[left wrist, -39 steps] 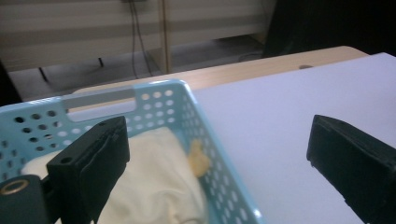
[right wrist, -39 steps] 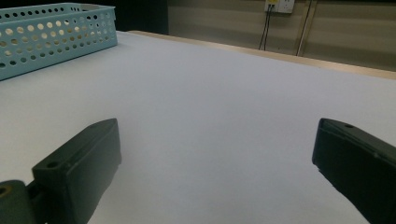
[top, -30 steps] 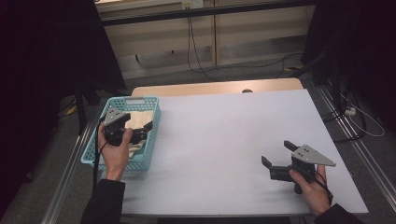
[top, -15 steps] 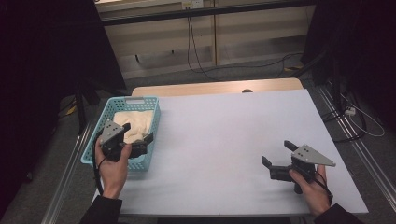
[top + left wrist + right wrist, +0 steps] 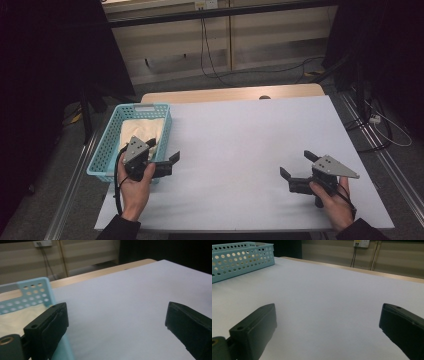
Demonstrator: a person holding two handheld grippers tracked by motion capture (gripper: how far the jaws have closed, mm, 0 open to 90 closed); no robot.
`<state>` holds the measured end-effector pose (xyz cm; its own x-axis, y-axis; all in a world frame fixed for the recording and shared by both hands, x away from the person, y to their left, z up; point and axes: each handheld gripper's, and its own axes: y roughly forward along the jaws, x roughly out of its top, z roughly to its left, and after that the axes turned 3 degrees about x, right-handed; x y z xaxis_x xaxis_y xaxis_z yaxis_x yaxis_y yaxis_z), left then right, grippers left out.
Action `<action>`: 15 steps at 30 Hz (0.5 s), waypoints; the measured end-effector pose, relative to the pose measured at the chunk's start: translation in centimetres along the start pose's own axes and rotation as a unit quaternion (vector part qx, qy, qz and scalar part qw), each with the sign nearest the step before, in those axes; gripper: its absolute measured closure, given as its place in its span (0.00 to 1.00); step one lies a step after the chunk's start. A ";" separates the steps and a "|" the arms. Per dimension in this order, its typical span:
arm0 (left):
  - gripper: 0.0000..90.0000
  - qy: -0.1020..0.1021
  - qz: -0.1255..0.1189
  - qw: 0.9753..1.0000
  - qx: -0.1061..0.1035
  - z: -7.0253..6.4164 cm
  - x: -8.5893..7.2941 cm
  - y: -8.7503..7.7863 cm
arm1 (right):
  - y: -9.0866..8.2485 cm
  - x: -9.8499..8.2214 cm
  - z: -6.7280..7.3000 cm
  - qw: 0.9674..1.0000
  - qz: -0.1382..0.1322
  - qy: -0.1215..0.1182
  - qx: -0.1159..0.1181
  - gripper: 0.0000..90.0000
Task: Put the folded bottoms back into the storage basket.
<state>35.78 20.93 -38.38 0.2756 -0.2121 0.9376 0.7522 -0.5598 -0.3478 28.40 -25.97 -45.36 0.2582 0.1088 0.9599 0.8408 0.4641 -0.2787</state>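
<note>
Inside the light-blue perforated basket (image 5: 106, 152) a folded cream cloth (image 5: 142, 131) lies, seemingly light and limp, best pinched at a raised fold by the left hand-held gripper (image 5: 164, 161), jaws apart beside it.

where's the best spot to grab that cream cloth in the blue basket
Probably the raised fold near the middle of the cream cloth, coming straight down from above: the blue basket walls block any sideways approach. The left claw, jaws wide open, hovers at the basket's near right corner, closest to it.
</note>
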 end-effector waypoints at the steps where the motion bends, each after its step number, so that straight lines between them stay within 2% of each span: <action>1: 0.05 0.005 -0.004 1.000 -0.005 -0.1 0.0 0.1 | 0.0 0.0 0.0 1.000 0.000 0.000 0.000 0.01; 2: 0.05 0.016 -0.007 1.000 -0.005 -0.4 -0.1 0.2 | 0.0 0.0 0.0 1.000 0.000 0.000 0.001 0.01; 3: 0.05 0.018 -0.008 1.000 -0.004 -0.5 -0.1 0.3 | 0.0 0.0 0.0 1.000 0.000 0.000 0.001 0.01; 7: 0.05 -0.003 -0.003 1.000 -0.015 -1.0 -0.5 0.8 | 0.0 0.0 0.0 1.000 0.000 0.000 0.001 0.01; 9: 0.05 -0.014 0.005 1.000 -0.014 -1.4 -0.7 1.0 | 0.0 0.0 0.0 1.000 -0.001 0.000 0.001 0.01; 10: 0.04 -0.015 0.005 0.999 -0.033 -1.9 -0.8 1.3 | 0.0 0.0 0.0 1.000 -0.001 0.000 0.000 0.01; 15: 0.04 0.003 0.012 0.999 -0.042 -2.7 -1.0 1.7 | -0.1 0.0 0.0 1.000 -0.002 0.000 0.000 0.01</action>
<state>35.18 17.97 -39.93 0.2892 -0.2315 0.9288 0.6929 -0.6188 -0.3700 28.28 -25.98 -45.32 0.2549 0.1070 0.9610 0.8419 0.4643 -0.2750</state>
